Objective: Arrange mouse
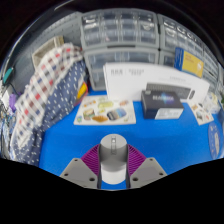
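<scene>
We've the tool (pixel 113 172) clenched on the grey mouse (pixel 113 160), apparently lifted off the blue worktop (pixel 150 140); next: carry fwd, set down.

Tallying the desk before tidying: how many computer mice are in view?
1. The mouse lies on the blue table, between the claw's two fingers. Whether they press on it is unclear. Others could be hidden behind the boxes.

No words can be read. The white box (pixel 133 80) has small dark print on its side, and the dark box (pixel 163 102) has a pale mark on its front, but both are too tiny to read.
</scene>
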Tool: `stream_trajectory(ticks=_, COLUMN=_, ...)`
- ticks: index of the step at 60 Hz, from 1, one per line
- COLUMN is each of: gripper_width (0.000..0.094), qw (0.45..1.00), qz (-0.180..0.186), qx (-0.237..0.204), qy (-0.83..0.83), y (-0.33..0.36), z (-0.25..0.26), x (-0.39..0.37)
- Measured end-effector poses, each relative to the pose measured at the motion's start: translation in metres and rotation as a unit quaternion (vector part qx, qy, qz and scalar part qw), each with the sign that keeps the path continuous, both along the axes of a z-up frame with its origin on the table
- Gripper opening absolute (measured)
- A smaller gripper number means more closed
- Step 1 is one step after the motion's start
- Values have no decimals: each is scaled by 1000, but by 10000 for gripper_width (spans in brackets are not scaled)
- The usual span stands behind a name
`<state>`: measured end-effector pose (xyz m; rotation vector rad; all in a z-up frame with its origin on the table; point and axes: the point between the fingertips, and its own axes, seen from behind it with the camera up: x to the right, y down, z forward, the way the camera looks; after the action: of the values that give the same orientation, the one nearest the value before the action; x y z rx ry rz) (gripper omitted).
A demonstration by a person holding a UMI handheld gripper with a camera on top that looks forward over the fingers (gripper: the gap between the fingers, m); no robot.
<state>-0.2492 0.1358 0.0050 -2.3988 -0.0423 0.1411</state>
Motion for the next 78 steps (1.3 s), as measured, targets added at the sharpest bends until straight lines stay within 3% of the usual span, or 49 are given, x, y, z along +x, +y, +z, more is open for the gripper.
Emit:
stream_trajectory(ticks=11, gripper_width=337, qw=992, qz=32, qx=121, qy=-9, y=18, z=142, x=82)
stream_trajectory(ticks=19, gripper_width=334, qw=981, qz=15, qx=189, qy=-40, y=17, z=228, x=198)
stream_trajectory(ticks=26, gripper_width=336, qw=975, qz=-11, qx=207, qy=-76, y=13, z=252, x=308)
stream_trajectory(ticks=33, gripper_width=335, qw=979, qz=-38, qx=176, qy=-95, y=6, z=220, x=403)
stream_trajectory(ticks=40, gripper_width=332, qw=988, qz=-51, qx=112, qy=-94, y=-4, z=148, x=463)
stream_trajectory(ticks=59, gripper_width=351, qw=998, qz=-39, qx=-33, qy=-44, y=-36, z=-15, x=489)
stream_trajectory(ticks=64, gripper_width=365, qw=998, qz=-51, qx=-16, qy=-37, y=-34, z=-13, x=490)
stream_trajectory(ticks=78, gripper_width=493, qw=997, qz=-46, qx=-37, qy=-53, y=-34, z=-14, x=492)
